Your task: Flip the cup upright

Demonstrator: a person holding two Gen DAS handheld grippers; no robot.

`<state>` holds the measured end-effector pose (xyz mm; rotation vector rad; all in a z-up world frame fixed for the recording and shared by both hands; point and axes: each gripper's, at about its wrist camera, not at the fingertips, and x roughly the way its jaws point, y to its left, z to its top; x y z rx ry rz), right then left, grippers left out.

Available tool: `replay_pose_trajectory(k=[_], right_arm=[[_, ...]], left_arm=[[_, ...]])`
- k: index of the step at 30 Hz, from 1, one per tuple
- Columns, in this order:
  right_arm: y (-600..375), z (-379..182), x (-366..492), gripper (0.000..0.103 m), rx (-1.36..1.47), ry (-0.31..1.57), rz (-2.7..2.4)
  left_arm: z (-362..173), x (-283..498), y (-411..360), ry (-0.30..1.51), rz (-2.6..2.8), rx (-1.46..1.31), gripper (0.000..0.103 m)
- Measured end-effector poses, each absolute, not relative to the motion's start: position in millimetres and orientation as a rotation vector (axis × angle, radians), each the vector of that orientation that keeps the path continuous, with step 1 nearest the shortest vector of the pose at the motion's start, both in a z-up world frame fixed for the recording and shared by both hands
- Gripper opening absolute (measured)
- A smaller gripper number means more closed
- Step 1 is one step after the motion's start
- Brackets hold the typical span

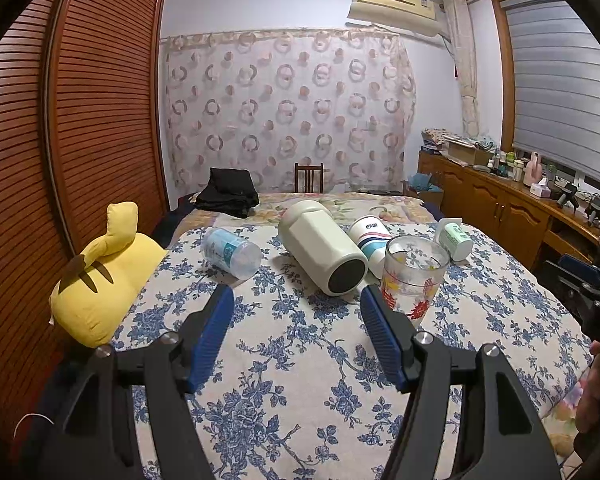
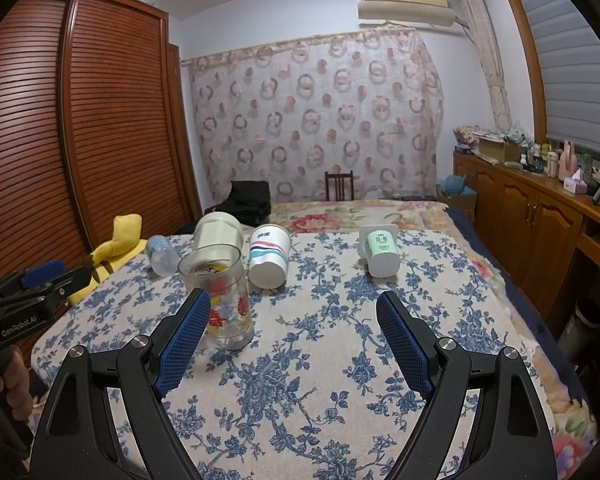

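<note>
A clear glass cup with red and yellow flowers (image 1: 414, 276) (image 2: 222, 296) stands upright on the blue-flowered bedspread (image 1: 292, 360) (image 2: 320, 340). My left gripper (image 1: 296, 296) is open and empty, its right finger just left of the glass. My right gripper (image 2: 294, 304) is open and empty, its left finger just in front of the glass. Lying on their sides are a cream flask (image 1: 320, 248) (image 2: 218, 230), a striped paper cup (image 1: 370, 238) (image 2: 269, 254), a green-labelled white cup (image 1: 454, 238) (image 2: 381, 250) and a clear bottle (image 1: 230, 250) (image 2: 162, 254).
A yellow plush toy (image 1: 104, 276) (image 2: 118, 242) lies at the bed's left edge by the slatted wardrobe (image 1: 80, 120). Black clothes (image 1: 228, 192) and a chair (image 1: 309, 178) are at the far end. A wooden cabinet (image 2: 540, 216) runs along the right.
</note>
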<state>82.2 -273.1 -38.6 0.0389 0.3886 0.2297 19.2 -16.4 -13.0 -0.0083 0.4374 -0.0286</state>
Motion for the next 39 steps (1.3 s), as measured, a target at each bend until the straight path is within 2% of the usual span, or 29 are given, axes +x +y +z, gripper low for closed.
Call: replay_pose_trajectory(k=[39], right_arm=[[-271.6,-41.9,82.5,0.087,0.04,0.395,0.234]], left_arm=[[-12.7,19.1,-17.8,0.434,-0.027,-0.004,0.066]])
